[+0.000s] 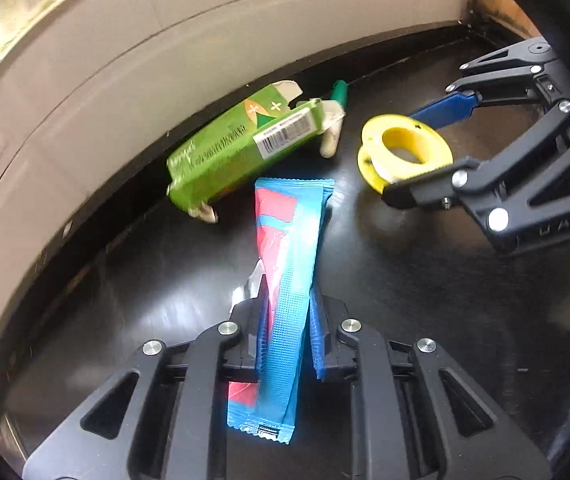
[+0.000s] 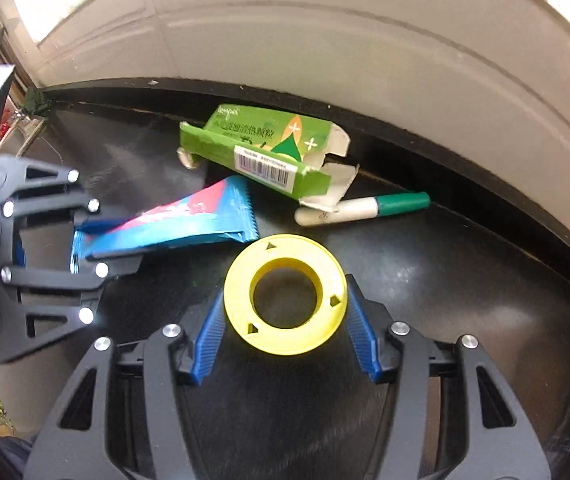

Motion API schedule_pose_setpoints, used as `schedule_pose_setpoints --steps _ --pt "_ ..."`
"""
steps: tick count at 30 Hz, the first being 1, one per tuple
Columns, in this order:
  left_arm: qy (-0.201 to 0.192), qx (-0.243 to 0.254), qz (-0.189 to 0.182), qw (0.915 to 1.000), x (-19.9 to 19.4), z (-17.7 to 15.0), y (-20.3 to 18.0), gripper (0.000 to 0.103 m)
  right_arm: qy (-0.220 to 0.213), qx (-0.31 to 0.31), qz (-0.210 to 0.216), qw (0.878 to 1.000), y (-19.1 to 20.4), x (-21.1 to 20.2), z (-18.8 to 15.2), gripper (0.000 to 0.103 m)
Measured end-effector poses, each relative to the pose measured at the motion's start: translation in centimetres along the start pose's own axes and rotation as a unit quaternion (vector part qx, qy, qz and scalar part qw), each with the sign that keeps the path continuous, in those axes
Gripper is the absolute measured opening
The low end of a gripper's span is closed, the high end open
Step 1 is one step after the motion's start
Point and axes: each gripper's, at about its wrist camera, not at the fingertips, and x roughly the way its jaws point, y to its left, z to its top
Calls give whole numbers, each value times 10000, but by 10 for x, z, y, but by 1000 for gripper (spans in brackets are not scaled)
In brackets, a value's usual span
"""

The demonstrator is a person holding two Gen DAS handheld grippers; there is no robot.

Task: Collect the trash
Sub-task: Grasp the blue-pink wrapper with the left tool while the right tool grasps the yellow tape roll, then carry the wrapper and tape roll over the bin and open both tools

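- Two hand-held grippers over dark surface [image 2: 465, 280].
- Left hand-held gripper [image 1: 287, 320]: clamped on blue-and-red wrapper [image 1: 289, 240], pads pressing both sides.
- Right hand-held gripper [image 2: 283, 316]: half apart around yellow spool [image 2: 285, 300]; contact of blue pads [image 2: 207, 340] uncertain.
- At 12 o'clock from spool: torn green carton [image 2: 261, 148], against wall [image 2: 365, 60].
- At 1 o'clock: green-capped marker [image 2: 365, 208].

A blue and red foil snack wrapper [image 1: 285, 272] lies flat on the black desk [image 1: 365, 280], lengthwise. Beyond it, by the far wall, a torn-open green cardboard box [image 1: 229, 148] lies on its side. A white marker with a green cap [image 2: 361, 208] rests beside it. A yellow plastic spool [image 2: 285, 300] lies flat to the right.
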Motion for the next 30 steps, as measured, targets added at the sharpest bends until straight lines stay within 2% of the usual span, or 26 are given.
schedule_pose_setpoints --steps 6,12,14,20,26,30 --pt "-18 -665 216 9975 -57 -24 -32 16 -277 31 69 9996 10 -59 -22 56" --pt "-84 -1307 468 9903 -121 -52 -71 16 -519 -65 119 9986 29 -111 -52 56" --pt "-73 -1436 553 9881 -131 -56 -88 16 -571 -115 127 9982 33 -129 -69 56" --pt "-114 -1734 665 9825 -160 -73 -108 16 -671 -198 157 9974 45 -168 -108 56" --pt "-158 -1865 777 9793 -174 -81 -120 16 -701 -283 164 9970 52 -179 -123 56" --pt "-177 -2107 856 9736 -182 -88 -121 16 -740 -367 209 9964 58 -184 -125 56"
